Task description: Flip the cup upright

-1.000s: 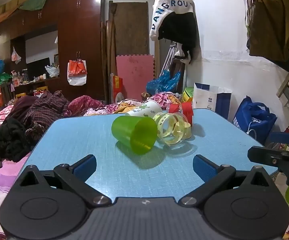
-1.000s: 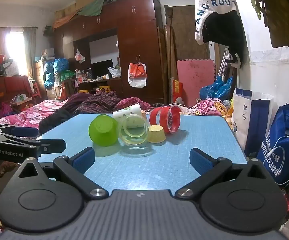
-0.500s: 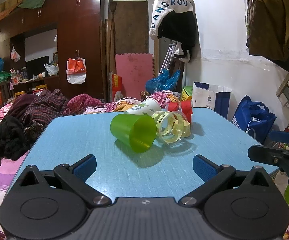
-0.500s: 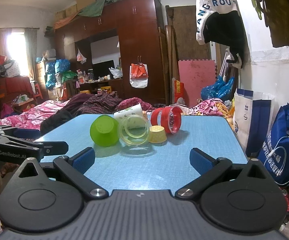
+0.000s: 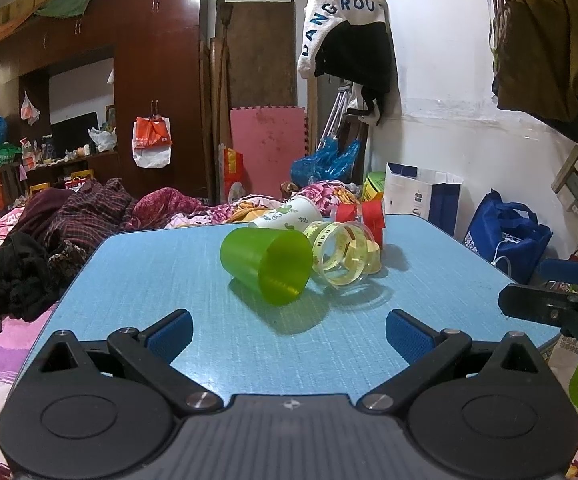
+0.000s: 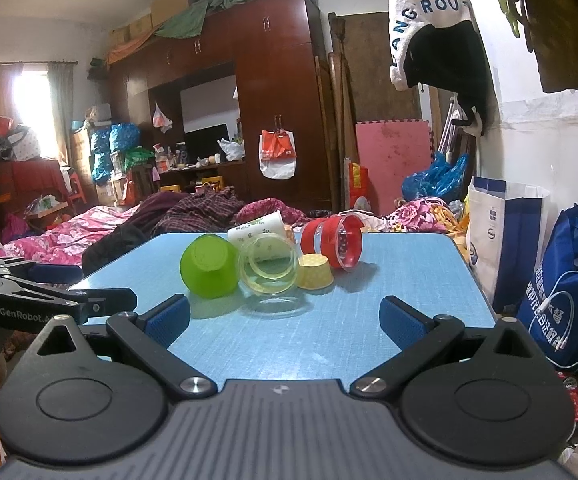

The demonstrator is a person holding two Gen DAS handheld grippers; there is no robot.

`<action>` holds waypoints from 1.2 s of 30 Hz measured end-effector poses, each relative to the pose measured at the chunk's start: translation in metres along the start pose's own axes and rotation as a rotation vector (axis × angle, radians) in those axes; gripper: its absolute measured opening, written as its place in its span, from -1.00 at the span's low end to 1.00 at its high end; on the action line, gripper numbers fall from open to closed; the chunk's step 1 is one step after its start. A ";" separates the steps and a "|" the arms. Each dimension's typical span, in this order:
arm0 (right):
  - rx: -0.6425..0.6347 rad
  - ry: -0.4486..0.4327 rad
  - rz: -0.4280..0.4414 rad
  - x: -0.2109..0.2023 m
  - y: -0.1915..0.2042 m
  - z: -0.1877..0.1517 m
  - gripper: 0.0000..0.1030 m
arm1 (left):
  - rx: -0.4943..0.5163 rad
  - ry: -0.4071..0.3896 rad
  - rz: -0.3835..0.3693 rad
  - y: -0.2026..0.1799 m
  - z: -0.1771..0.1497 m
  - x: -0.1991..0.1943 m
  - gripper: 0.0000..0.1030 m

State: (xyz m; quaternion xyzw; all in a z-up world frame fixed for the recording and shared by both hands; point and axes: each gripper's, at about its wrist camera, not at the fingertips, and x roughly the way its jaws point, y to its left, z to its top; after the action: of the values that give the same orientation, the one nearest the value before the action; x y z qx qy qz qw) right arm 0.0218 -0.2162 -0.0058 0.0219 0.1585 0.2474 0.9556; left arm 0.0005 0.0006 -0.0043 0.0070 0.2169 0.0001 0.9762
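**Left gripper edges nearer the tipped green cup; nothing gripped yet**

Left wrist view: vs half a sec ago the translucent green plastic cup sits a touch lower and larger in frame, so the left gripper has crept fwd, approx; a small change; jaws wide apart, holding nothing, cup well ahead of the blue pads; judged as approach phase only, flip not begun; cup lies on its side on the blue textured tabletop, open mouth turned toward camera and slightly right, base pointing away-left; ridges visible inside near the base; touching or just beside a clear glass jar with yellow tape-measure band; behind them a white paper cup with green print and a red-lidded clear container; right gripper's arm shows at far right edge.

Right wrist view: framing barely differs from before; right gripper wide open, empty, well back from the cluster; here the green cup shows its closed base, lying at the left end of the row; small yellow ribbed cup is upside down beside the jar; left gripper is seen at left, off the table's near-left corner.
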 end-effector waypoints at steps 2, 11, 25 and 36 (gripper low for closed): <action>0.000 0.000 0.000 0.001 0.000 0.000 0.98 | -0.001 0.000 0.000 0.000 0.000 0.000 1.00; 0.001 0.000 0.001 0.001 0.000 0.000 0.98 | 0.002 0.001 0.000 0.000 0.000 0.000 1.00; 0.002 0.001 0.002 0.001 0.000 0.000 0.98 | 0.003 0.001 -0.002 -0.001 0.001 0.000 1.00; 0.002 0.001 0.002 0.001 -0.001 0.000 0.98 | 0.006 0.000 -0.003 -0.003 0.001 0.000 1.00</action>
State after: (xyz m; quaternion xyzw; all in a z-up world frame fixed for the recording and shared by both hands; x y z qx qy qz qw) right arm 0.0229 -0.2163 -0.0065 0.0227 0.1593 0.2480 0.9553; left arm 0.0006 -0.0020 -0.0036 0.0094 0.2169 -0.0018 0.9762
